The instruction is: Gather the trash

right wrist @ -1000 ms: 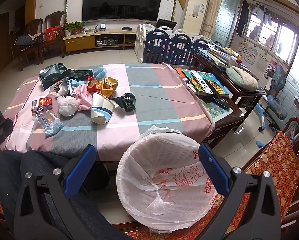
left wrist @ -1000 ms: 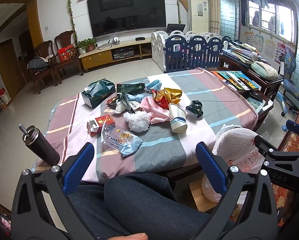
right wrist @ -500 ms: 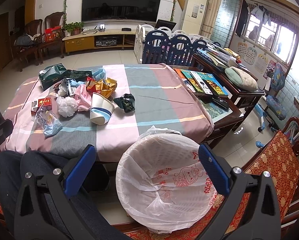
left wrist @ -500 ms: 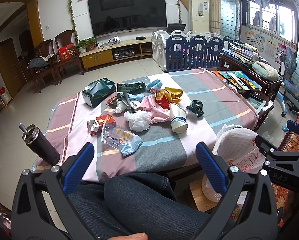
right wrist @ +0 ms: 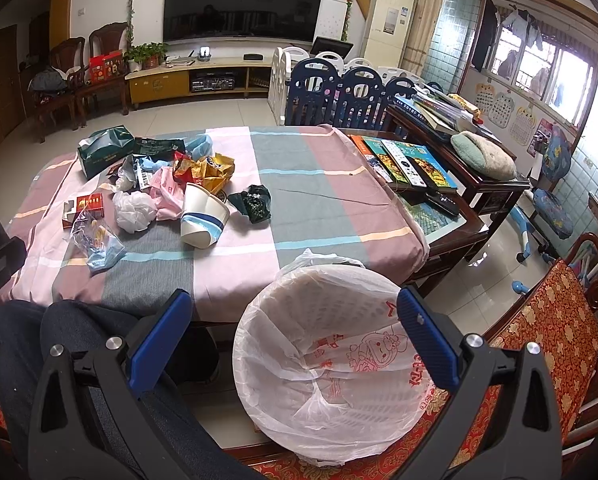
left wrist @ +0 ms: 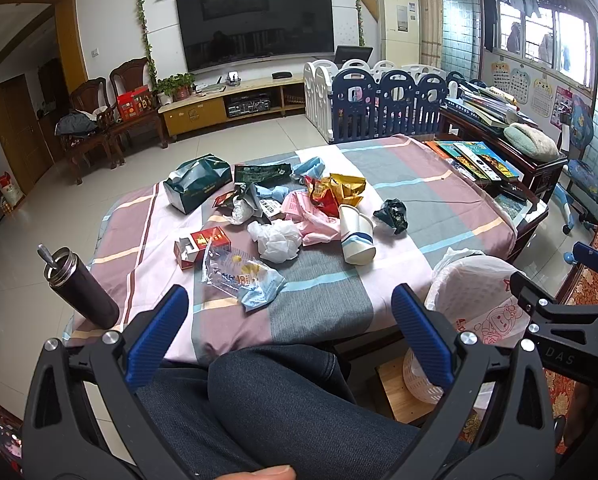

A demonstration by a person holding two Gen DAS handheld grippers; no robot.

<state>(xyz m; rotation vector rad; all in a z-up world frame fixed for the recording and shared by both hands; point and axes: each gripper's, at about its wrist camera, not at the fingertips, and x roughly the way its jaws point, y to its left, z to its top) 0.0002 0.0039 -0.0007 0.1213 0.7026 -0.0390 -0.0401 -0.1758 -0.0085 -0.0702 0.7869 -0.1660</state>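
You are holding the left gripper (left wrist: 289, 320) and right gripper (right wrist: 295, 322) spread wide and gripping nothing, near the bench (right wrist: 323, 200), whose left half is carrying the trash: paper cup (right wrist: 203, 216), white wad (right wrist: 133, 210), red box (left wrist: 201, 242), while the lined bin (right wrist: 331, 360) is standing under your right gripper.

Striped cloth table cover (left wrist: 339, 300), glossy foil snack wrappers (left wrist: 335, 192), translucent plastic bin liner (right wrist: 331, 380), paper cup (left wrist: 355, 234).

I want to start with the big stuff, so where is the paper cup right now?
The paper cup lies tipped on the striped tablecloth, right of the crumpled white bag, left of the dark green wrapper.
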